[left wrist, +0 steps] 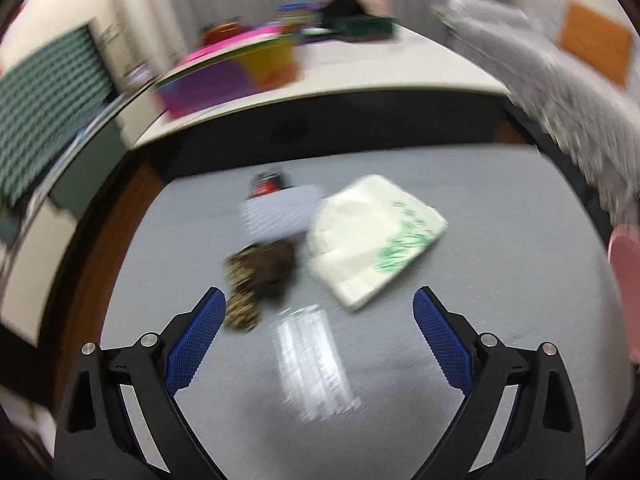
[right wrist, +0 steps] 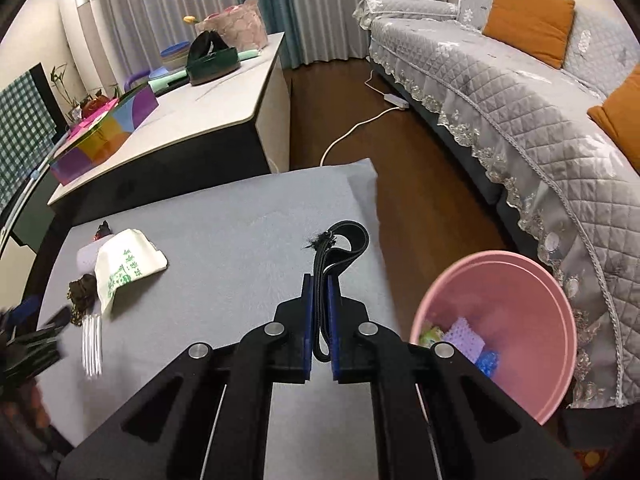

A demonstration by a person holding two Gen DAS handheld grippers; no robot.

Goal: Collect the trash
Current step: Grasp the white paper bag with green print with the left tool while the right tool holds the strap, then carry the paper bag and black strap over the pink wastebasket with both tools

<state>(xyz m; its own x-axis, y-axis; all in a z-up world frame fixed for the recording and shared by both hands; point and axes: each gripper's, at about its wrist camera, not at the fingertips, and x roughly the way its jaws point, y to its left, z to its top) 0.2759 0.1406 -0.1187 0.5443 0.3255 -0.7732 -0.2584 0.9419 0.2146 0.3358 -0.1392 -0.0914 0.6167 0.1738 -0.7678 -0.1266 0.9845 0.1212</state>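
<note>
My right gripper (right wrist: 319,280) is shut on a black strap (right wrist: 344,240) with a frayed end, held above the grey tabletop (right wrist: 240,240). To its right stands a pink bin (right wrist: 500,280) with some scraps inside. In the blurred left wrist view my left gripper (left wrist: 320,300) is open over the table, nothing between its pads. Just ahead of it lie a clear plastic wrapper (left wrist: 312,364), a brown patterned crumpled scrap (left wrist: 260,272), a white bag with green print (left wrist: 372,236), a white paper (left wrist: 280,212) and a small red and black wrapper (left wrist: 266,184).
A white counter (right wrist: 208,112) with colourful boxes and a dark basket stands behind the table. A grey quilted sofa (right wrist: 520,120) with orange cushions runs along the right. A white cable and power strip (right wrist: 384,104) lie on the wooden floor.
</note>
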